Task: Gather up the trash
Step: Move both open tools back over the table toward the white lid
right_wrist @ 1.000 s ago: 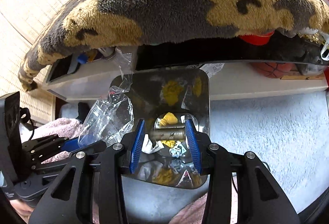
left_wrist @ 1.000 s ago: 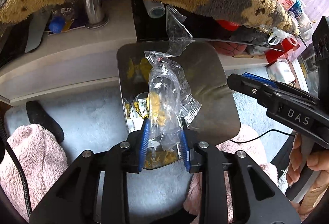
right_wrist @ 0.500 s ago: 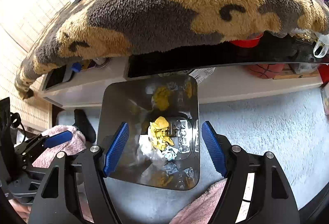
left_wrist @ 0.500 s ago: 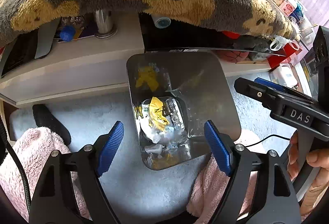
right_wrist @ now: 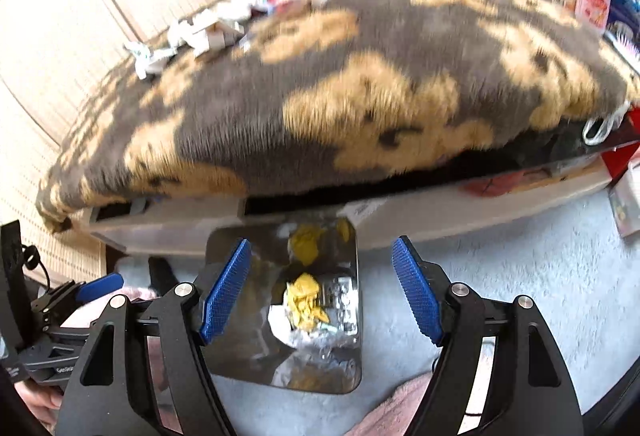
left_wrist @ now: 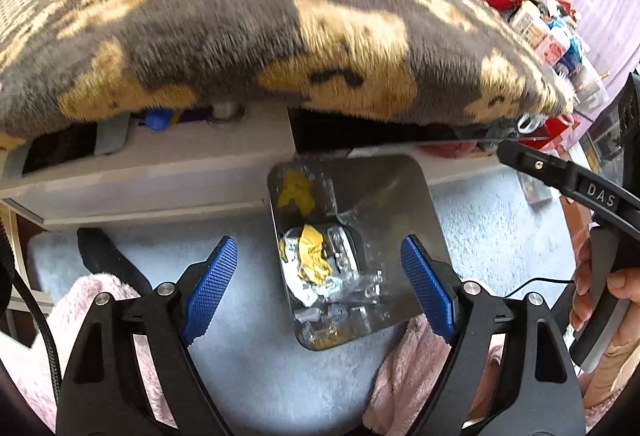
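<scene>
Pale fluffy carpet [left_wrist: 248,376] covered the floor, and on it a shiny metal bin [left_wrist: 404,204] was stood open-topped against the low white shelf unit [left_wrist: 160,176], presumably so that rubbish could be dropped straight in from above. A grey and tan fleece blanket [left_wrist: 248,36] was draped over the surface above the unit, with crumpled wrappers and paper scraps [right_wrist: 188,32] strewn along its far edge; these were judged to be the trash not yet collected. Inside the bin, a yellow crumpled wrapper [left_wrist: 310,256] was seen lying on clear plastic packaging [left_wrist: 352,288] and other scraps.

The left gripper [left_wrist: 320,288] was held above the bin, pointed steeply down, its blue pads [left_wrist: 210,288] spread wide with nothing between them. The right gripper [right_wrist: 322,288] was likewise held over the bin, jaws wide apart and empty, touching nothing. A hand [left_wrist: 600,288] was seen on the handle of the right tool at the frame edge. Pink fuzzy fabric [left_wrist: 88,300] lay beside the bin
</scene>
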